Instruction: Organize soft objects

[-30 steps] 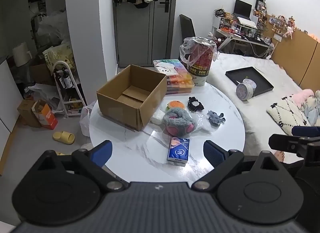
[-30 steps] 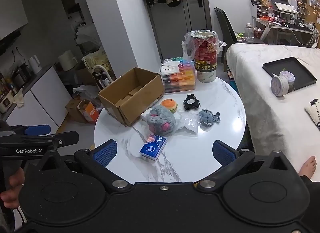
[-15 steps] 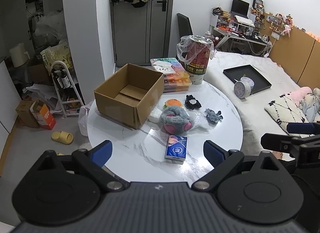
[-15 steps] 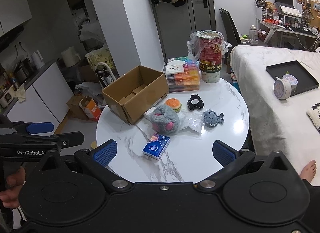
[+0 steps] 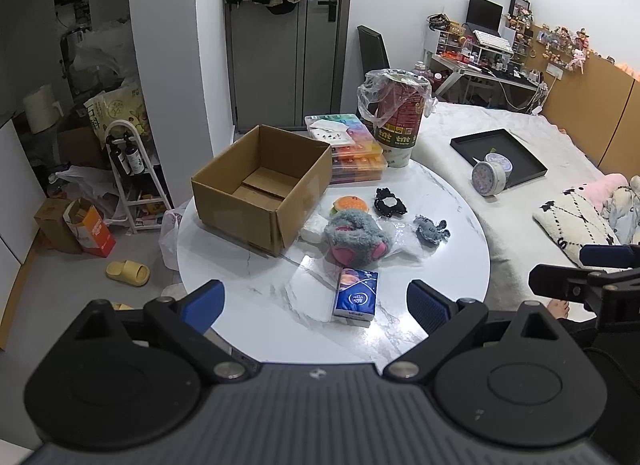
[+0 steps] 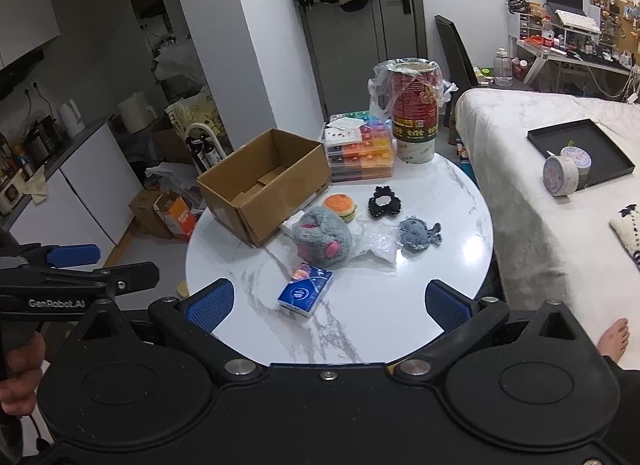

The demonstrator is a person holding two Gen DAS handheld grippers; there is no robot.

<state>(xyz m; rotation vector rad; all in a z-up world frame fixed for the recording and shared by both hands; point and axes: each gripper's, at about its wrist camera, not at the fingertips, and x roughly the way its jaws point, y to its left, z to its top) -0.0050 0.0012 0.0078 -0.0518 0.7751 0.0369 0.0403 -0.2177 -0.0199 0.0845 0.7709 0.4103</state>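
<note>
On the round white marble table (image 5: 452,285) lie a grey plush with pink patches (image 5: 356,239), a burger plush (image 5: 351,204), a black plush (image 5: 389,202), a small grey plush (image 5: 430,228) and a blue tissue pack (image 5: 356,297). An open empty cardboard box (image 5: 260,185) stands at the table's left. In the right wrist view the same things show: grey plush (image 6: 322,241), burger (image 6: 340,206), black plush (image 6: 383,201), small grey plush (image 6: 418,232), tissue pack (image 6: 306,294), box (image 6: 264,181). My left gripper (image 5: 316,305) and right gripper (image 6: 326,303) are open and empty, above the table's near edge.
A stack of colourful plastic cases (image 5: 352,147) and a red can in a plastic bag (image 5: 398,117) stand at the table's back. A clear plastic bag (image 5: 400,243) lies between the plushes. A bed (image 5: 520,193) with a black tray (image 5: 498,153) is on the right.
Both grippers have drawn back and risen a little, so the table looks slightly farther and more centred. Nothing on the table has moved.
</note>
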